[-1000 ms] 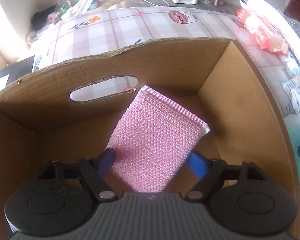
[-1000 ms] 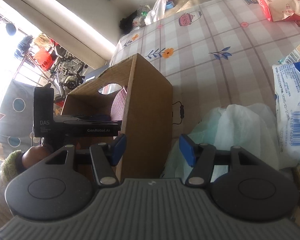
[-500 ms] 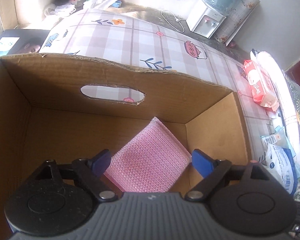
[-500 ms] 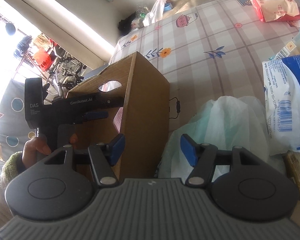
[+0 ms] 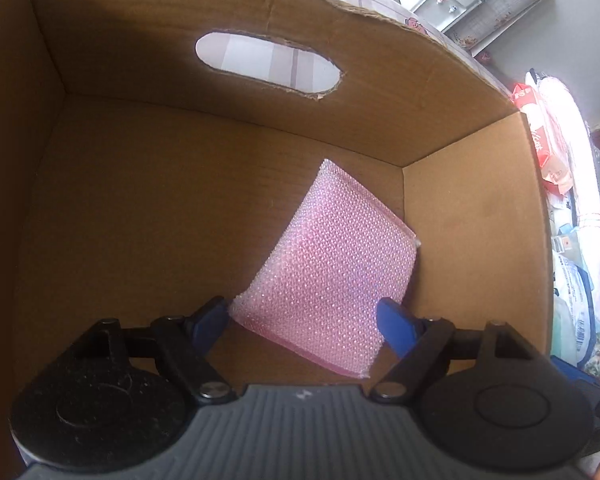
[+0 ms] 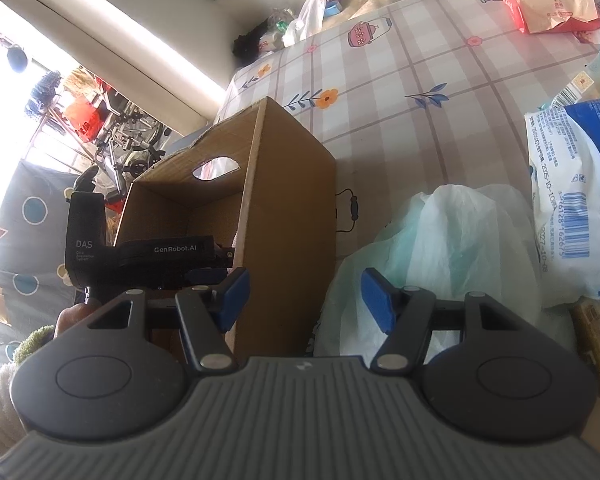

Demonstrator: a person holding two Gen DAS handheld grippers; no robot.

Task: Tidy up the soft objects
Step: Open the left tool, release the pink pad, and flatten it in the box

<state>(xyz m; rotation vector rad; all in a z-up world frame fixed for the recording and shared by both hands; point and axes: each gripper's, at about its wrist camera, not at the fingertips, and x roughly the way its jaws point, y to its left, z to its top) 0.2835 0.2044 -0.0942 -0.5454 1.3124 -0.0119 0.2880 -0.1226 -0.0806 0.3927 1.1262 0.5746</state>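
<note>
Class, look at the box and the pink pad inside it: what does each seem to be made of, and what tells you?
Box: corrugated cardboard, matte brown; its cut rim and handle hole are rough and frayed.
Pad: probably a sponge wrapped in shiny pink mesh; the surface is a regular glinting weave. It leans against the box wall. The filling is hidden.

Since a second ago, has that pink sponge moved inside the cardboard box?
Yes. The pink sponge has dropped from level with the handle hole to the floor of the cardboard box, by the right wall.
</note>
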